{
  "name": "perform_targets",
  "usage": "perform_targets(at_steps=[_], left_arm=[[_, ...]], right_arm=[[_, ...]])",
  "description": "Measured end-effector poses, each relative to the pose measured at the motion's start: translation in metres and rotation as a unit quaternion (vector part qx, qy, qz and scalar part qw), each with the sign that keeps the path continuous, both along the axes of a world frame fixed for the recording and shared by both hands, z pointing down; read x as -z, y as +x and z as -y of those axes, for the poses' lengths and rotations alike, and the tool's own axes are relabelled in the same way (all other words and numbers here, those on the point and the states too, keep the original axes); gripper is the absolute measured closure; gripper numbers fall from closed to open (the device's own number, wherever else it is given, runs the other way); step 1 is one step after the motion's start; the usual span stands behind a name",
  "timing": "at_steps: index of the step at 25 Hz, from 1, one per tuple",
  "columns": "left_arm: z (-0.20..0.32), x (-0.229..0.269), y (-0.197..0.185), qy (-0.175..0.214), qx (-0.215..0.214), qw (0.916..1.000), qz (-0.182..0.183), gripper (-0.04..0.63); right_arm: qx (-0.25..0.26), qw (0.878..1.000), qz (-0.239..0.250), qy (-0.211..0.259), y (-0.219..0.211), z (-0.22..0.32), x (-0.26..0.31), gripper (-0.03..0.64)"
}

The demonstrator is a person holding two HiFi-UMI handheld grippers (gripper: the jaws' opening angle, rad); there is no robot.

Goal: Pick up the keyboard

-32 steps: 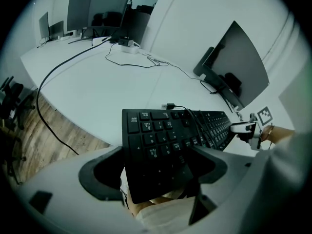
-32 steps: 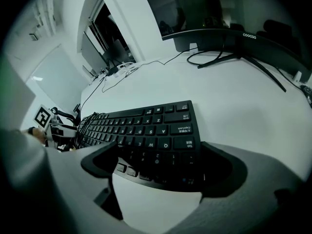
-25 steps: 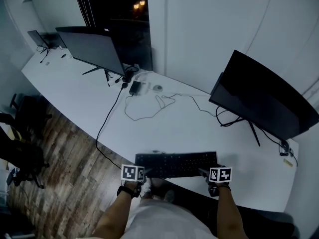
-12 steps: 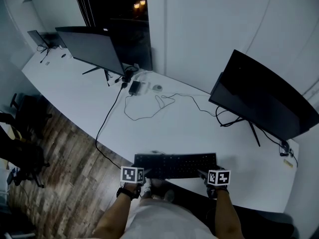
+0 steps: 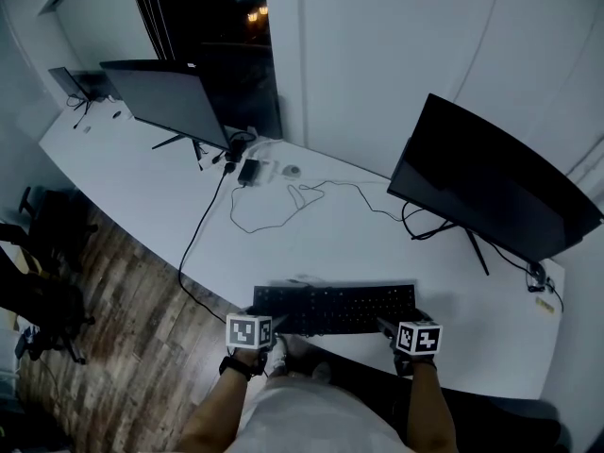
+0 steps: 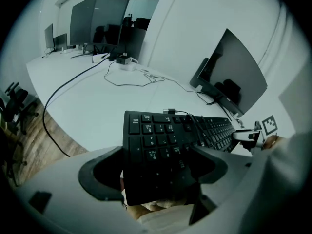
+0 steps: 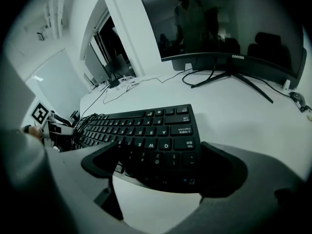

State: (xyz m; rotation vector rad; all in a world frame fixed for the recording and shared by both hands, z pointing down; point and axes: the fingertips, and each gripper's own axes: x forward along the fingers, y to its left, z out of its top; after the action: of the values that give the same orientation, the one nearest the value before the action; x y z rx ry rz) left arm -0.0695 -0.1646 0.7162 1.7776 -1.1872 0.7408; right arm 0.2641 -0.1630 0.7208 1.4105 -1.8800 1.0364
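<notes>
Keyboard (image 5: 335,309) has risen off desk (image 5: 330,243); I note left gripper (image 5: 272,326) and right gripper (image 5: 389,327) each pinching one end.

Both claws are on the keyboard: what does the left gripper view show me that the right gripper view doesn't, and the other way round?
Only the left gripper view: the number pad clamped in the left claw, and the wooden floor.
Only the right gripper view: the Tab-and-Q end clamped in the right claw.
Both: the black keyboard, the white desk, the curved monitor and the loose cable.
</notes>
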Motion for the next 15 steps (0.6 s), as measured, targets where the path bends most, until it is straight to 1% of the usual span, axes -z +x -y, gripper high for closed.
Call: perform_targets(at_steps=[7, 11, 15], left_arm=[[0.043, 0.054, 0.023, 0.072, -0.019, 0.9972, -0.003, 0.209], [0.07, 0.089, 0.039, 0.115, -0.036, 0.9927, -0.007, 0.209], [0.091, 0.122, 0.05, 0.157, -0.05, 0.9863, -0.007, 0.208]], right_arm=[[-0.024, 0.997, -0.005, 0.077, 0.022, 0.026, 0.056, 0.101], [-0.043, 0.991, -0.005, 0.126, 0.035, 0.042, 0.095, 0.101], [-0.061, 0.984, -0.006, 0.166, 0.045, 0.05, 0.126, 0.101]])
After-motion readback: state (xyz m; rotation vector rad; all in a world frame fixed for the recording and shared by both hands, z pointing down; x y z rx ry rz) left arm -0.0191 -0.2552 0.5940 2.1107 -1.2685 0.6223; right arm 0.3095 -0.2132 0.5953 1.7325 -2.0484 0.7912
